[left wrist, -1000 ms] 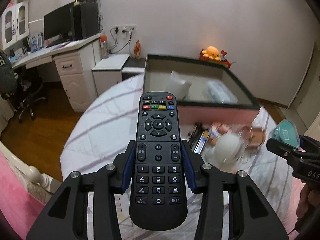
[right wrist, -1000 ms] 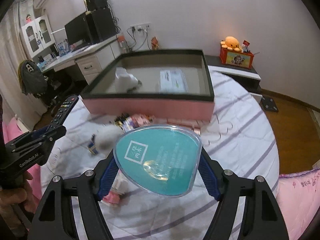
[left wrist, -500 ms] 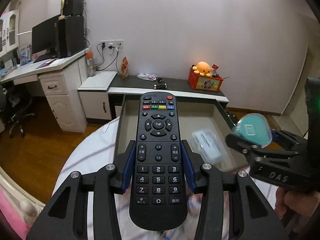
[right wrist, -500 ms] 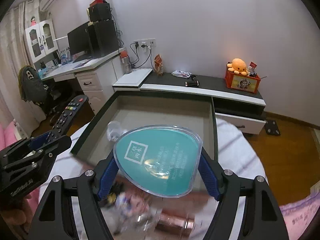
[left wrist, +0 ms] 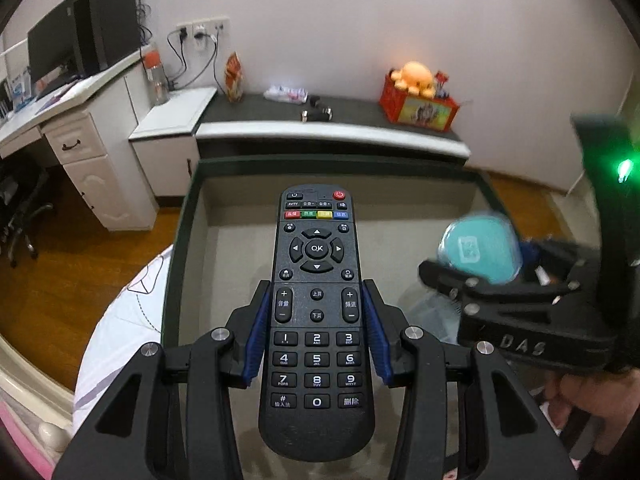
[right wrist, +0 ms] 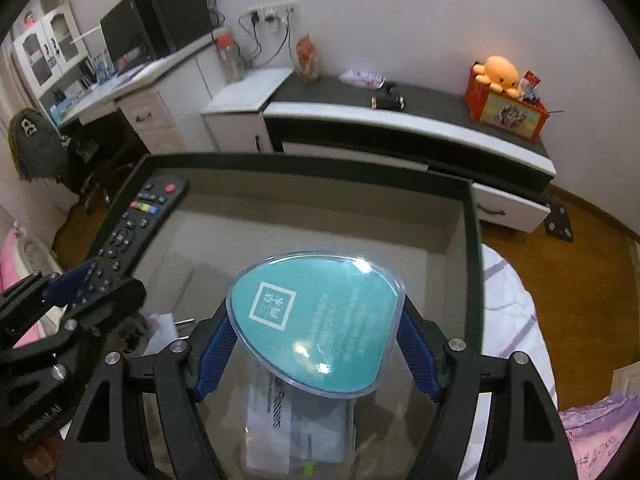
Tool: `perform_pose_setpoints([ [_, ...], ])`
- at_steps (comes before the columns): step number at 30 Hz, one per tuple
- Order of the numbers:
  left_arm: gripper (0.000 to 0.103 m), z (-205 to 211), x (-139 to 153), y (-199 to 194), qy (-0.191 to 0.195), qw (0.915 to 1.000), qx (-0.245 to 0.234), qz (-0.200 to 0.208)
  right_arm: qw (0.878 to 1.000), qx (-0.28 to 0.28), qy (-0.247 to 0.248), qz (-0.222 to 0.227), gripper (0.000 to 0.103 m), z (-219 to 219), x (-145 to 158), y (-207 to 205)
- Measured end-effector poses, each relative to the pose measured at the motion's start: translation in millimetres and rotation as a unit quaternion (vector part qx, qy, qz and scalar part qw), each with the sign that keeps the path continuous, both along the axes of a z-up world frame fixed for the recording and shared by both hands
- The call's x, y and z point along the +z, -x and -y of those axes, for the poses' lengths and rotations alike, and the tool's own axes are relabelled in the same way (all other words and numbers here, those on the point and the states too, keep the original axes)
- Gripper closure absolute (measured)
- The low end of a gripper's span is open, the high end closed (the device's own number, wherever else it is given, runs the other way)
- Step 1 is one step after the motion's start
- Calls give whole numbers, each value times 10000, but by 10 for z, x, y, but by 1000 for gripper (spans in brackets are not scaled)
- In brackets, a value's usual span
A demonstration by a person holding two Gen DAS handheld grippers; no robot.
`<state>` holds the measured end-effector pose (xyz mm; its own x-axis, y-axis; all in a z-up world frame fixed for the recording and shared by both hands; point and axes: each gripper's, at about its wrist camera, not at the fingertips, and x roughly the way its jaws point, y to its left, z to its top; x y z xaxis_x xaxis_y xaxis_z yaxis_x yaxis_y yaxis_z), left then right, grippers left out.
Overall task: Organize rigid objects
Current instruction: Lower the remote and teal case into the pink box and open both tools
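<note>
Remote control (left wrist: 317,320): you grip it in your left tool (left wrist: 316,336), blue pads (left wrist: 256,340) pressed on both long edges at the number keys, buttons up, its top end out over the open box (left wrist: 180,240).
Teal case (right wrist: 316,322): you hold this rounded, clear-rimmed case in your right tool (right wrist: 316,344), its blue pads (right wrist: 214,356) clamped on either side; it hangs above the box interior.
Box: wide and shallow, dark rim, pale grey floor; it lies on the bed under both tools. From the right wrist view the remote crosses its left rim.
Already in the box: a clear packet with printed lettering (right wrist: 296,428) lies on the floor straight beneath the teal case; a white crumpled thing (right wrist: 160,328) sits to its left, partly hidden behind your left tool.
In the way: your two tools sit side by side over the box, the right one close against the remote's right side in the left wrist view; your hand (left wrist: 592,396) on its grip shows at the lower right.
Bedding: white sheet with grey stripes (right wrist: 508,320) runs round the box; pink fabric shows at the lower corners.
Beyond the bed: a low dark-topped cabinet (right wrist: 400,120) along the wall carries a red box (right wrist: 506,110) topped by an orange plush octopus (right wrist: 498,70).
Left of it: a white desk (left wrist: 76,120) carries a monitor (left wrist: 52,48).
Floor: wood.
</note>
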<state>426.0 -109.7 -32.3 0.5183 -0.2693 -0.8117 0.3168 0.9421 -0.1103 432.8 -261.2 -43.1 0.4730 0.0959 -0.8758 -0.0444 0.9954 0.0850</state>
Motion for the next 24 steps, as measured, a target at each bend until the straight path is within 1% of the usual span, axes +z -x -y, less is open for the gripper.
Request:
perform_pose_setpoints([
  [2, 56, 20, -25, 1, -129, 9999, 17, 28, 10000, 32, 36, -46, 27, -5, -31, -6],
  [3, 49, 19, -25, 12, -132, 9999, 40, 35, 10000, 42, 40, -39, 23, -9, -38, -3],
  [4, 35, 11, -18, 27, -119, 9999, 77, 60, 10000, 17, 32, -6, 22, -6, -40, 15],
  [5, 29, -1, 0, 53, -140, 9997, 121, 132, 10000, -6, 26, 12, 21, -6, -30, 7],
  [6, 18, -18, 26, 88, -176, 9994, 177, 237, 10000, -41, 1, 55, 20, 2, -21, 37],
  [7, 11, -43, 70, 138, -191, 9989, 248, 363, 9999, -68, 3, 79, 19, 3, -15, 63],
  [8, 10, -69, 100, 176, -173, 9986, 274, 427, 9999, -79, -2, 112, 15, 0, 9, 91],
  [9, 8, -102, 142, 231, -134, 9982, 308, 501, 9998, -94, -12, 159, 6, -12, 37, 113],
  [10, 4, -145, 193, 290, -76, 9976, 364, 587, 9995, -182, 10, 257, 0, 4, 76, 175],
  [11, 1, -189, 247, 361, -52, 9967, 444, 684, 9993, -210, 4, 309, 0, -4, 110, 199],
  [13, 0, -278, 347, 489, -72, 9945, 584, 868, 9988, -221, -141, 418, 0, -14, 185, 335],
  [17, 0, -421, 541, 779, -32, 9913, 745, 1081, 9966, -311, -243, 725, 0, -64, 375, 625],
  [19, 0, -488, 664, 978, -28, 9893, 807, 1216, 9939, -427, -312, 963, 0, -79, 518, 877],
  [20, 0, -504, 700, 1046, -27, 9886, 819, 1260, 9931, -438, -332, 1032, 0, -100, 572, 948],
  [24, 0, -612, 901, 1445, 20, 9850, 874, 1488, 9880, -446, -404, 1423, 0, -196, 829, 1480],
])
